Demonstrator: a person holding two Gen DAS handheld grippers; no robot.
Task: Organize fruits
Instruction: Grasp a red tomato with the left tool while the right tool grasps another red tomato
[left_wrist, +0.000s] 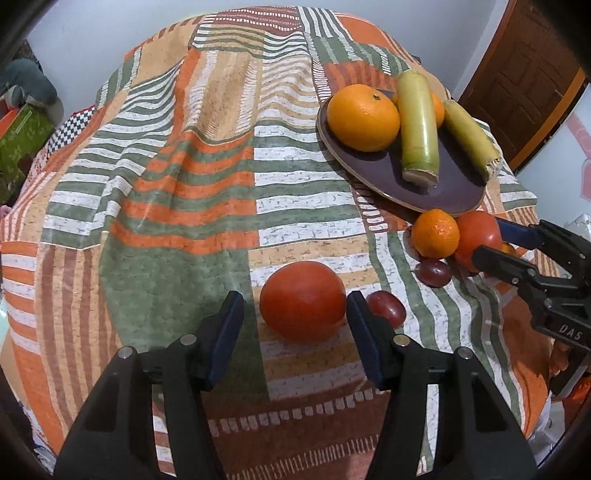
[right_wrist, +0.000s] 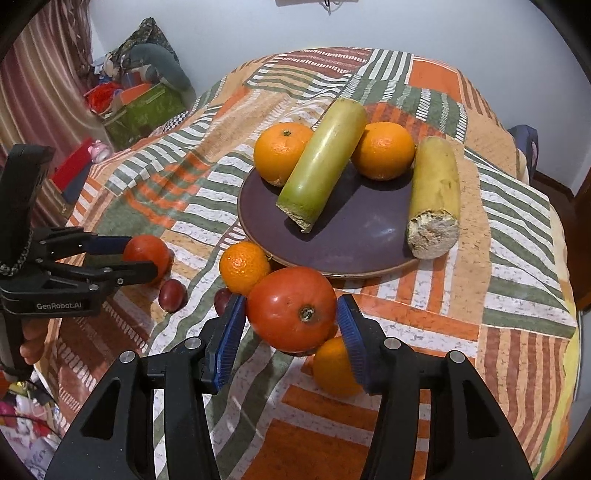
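A dark purple plate holds two oranges and two sugarcane pieces. My right gripper is shut on a red tomato, raised just in front of the plate, with a mandarin at its left and another orange below it. My left gripper is open around a second tomato resting on the cloth; its right finger touches or nearly touches the fruit, the left stands apart.
Red grapes lie on the patterned tablecloth near the tomatoes. A wooden door stands at the right, boxes and clutter on the floor at the left.
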